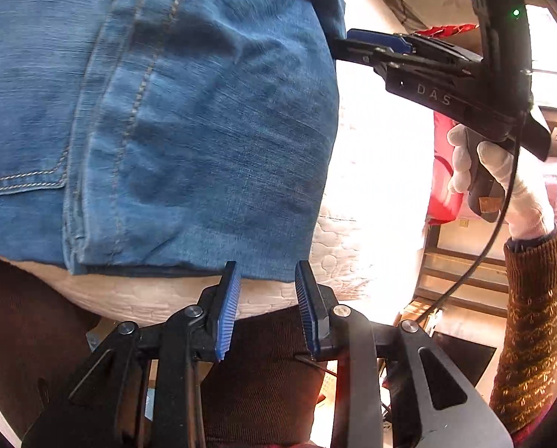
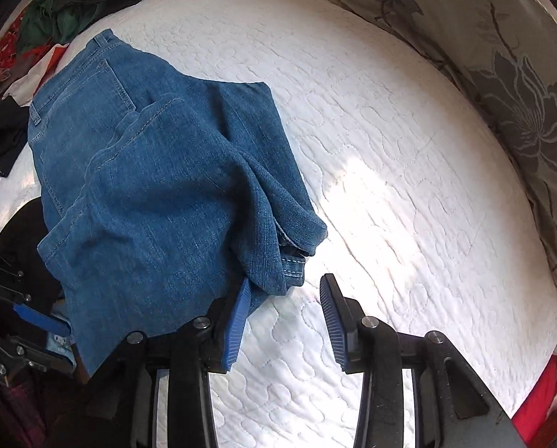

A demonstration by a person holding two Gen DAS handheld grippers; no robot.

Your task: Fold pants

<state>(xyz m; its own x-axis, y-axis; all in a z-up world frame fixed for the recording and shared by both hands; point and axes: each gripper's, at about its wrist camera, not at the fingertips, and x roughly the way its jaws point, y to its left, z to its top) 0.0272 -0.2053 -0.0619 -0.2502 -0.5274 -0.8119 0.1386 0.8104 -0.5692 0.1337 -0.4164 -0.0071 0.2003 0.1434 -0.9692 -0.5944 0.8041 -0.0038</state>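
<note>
Right wrist view: jeans (image 2: 159,186) bunched in a folded heap on the white quilted mattress (image 2: 390,149), toward its near edge. Right gripper (image 2: 284,321) and left gripper (image 1: 265,310) both gape, empty. Denim likely heavy, floppy, grippy; best pinched at the stitched hem.

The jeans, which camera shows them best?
The right wrist view: the whole folded jeans lie on the white quilt, waistband and pocket included. The left wrist view is too close, showing only denim and seams.
</note>
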